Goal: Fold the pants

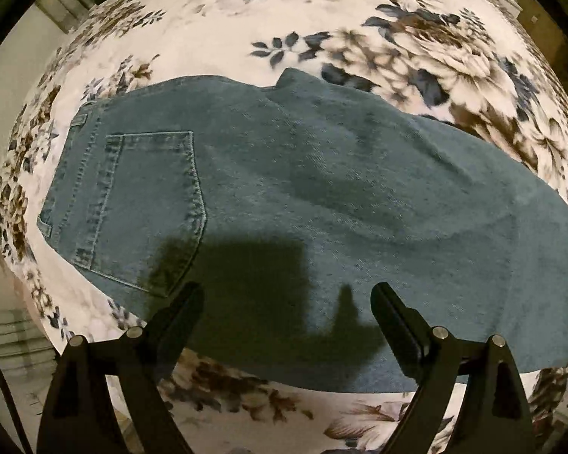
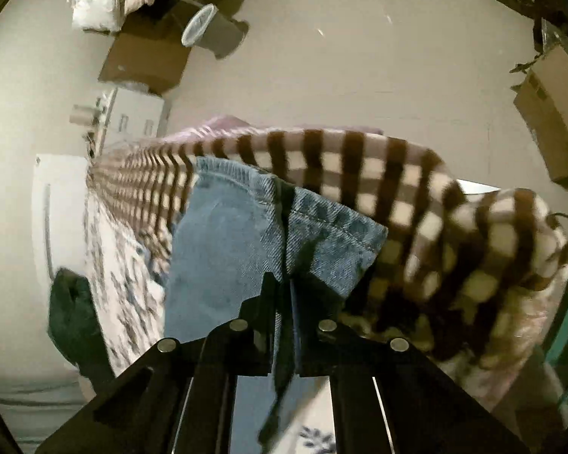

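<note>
The jeans (image 1: 284, 196) lie on the flowered bedspread (image 1: 359, 19). The left gripper (image 1: 287, 302) hovers above them, jaws wide apart and empty. The right gripper (image 2: 284, 283) is clamped on the hem (image 2: 333, 234); a thin pinch there could slip once lifted, spoiling the fold.

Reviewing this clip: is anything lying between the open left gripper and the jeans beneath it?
Nothing visible. The left gripper hangs open directly over the jeans, which lie flat on the floral bedspread; only its own shadow falls on the denim. The right gripper is shut on the jeans' hem end, beside a checked blanket.
</note>
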The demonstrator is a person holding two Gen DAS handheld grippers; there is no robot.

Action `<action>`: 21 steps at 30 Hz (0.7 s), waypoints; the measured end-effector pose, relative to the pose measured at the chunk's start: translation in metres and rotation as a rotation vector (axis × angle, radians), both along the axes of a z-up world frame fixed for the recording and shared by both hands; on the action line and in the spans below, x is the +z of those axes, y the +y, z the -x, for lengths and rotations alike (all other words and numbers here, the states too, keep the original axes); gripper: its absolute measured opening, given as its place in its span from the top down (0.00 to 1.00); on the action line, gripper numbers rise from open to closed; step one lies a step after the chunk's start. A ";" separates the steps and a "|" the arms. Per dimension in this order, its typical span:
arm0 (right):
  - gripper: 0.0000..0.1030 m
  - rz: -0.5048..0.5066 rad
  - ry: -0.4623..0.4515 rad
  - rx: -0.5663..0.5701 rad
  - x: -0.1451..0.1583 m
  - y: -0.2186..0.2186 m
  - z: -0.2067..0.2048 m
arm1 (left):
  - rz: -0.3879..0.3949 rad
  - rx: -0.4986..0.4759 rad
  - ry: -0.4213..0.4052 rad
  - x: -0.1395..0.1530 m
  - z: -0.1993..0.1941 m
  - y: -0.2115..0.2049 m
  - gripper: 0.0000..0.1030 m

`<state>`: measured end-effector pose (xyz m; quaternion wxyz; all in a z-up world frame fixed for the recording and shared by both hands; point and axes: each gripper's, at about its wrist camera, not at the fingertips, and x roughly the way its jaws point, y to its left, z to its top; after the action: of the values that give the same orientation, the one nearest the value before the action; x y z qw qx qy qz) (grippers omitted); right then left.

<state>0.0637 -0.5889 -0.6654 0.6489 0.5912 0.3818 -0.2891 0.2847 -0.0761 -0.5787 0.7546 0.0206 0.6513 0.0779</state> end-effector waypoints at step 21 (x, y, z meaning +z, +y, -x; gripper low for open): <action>0.91 -0.063 -0.013 0.029 -0.019 0.006 -0.015 | 0.019 0.010 0.010 -0.002 0.022 -0.017 0.12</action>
<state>0.0784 -0.5832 -0.6844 0.6366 0.6077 0.3949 -0.2636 0.2625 -0.0935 -0.5805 0.7512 0.0104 0.6557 0.0753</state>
